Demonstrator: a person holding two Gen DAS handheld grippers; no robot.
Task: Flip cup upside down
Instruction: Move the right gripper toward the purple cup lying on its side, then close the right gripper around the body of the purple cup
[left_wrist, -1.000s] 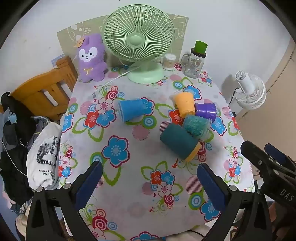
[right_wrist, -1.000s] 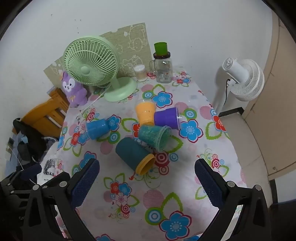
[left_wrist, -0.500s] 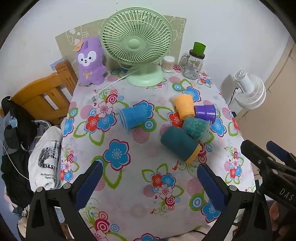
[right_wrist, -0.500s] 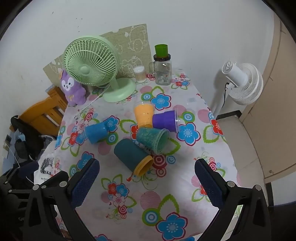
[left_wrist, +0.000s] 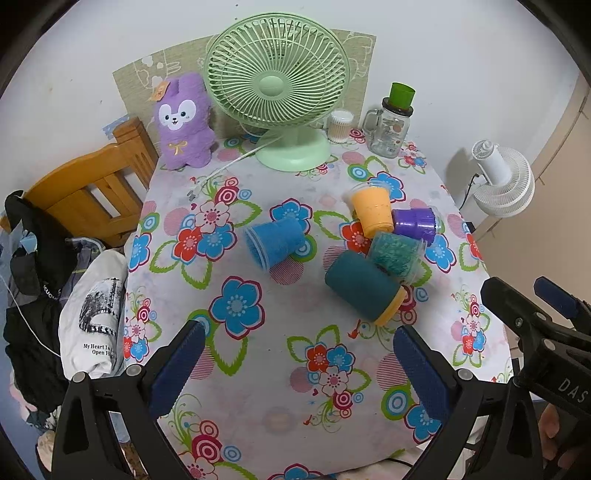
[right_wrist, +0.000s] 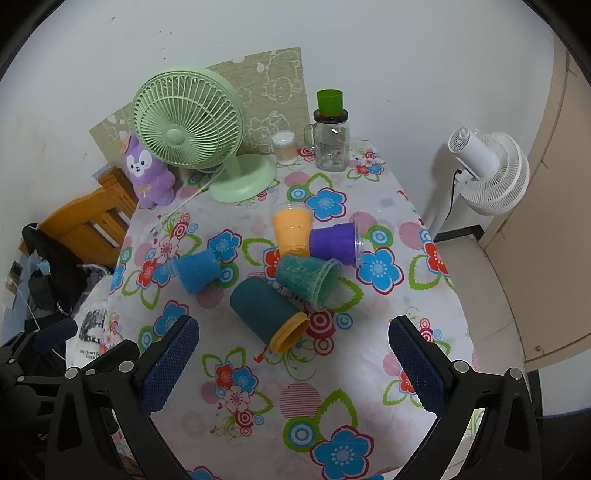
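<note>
Several cups lie on their sides on the flowered tablecloth (left_wrist: 258, 354): a blue cup (left_wrist: 275, 242) (right_wrist: 195, 271) alone at the centre, and a cluster of an orange cup (left_wrist: 371, 212) (right_wrist: 291, 230), a purple cup (left_wrist: 413, 223) (right_wrist: 334, 243), a green glitter cup (left_wrist: 395, 253) (right_wrist: 308, 278) and a dark teal cup with a yellow rim (left_wrist: 364, 286) (right_wrist: 267, 308). My left gripper (left_wrist: 295, 369) is open and empty, above the table's near edge. My right gripper (right_wrist: 291, 365) is open and empty, near the teal cup; it also shows in the left wrist view (left_wrist: 535, 314).
A green desk fan (left_wrist: 277, 88) (right_wrist: 192, 125), a purple plush toy (left_wrist: 183, 122), a cotton swab jar (left_wrist: 340, 125) and a glass mug jar with a green cup on top (left_wrist: 391, 125) stand at the back. A wooden chair (left_wrist: 88, 188) with clothes is left; a white floor fan (right_wrist: 487, 170) is right.
Both grippers have drawn back and up a little, so the table and cups look slightly farther away. The cups have not moved. Both grippers stay open.
</note>
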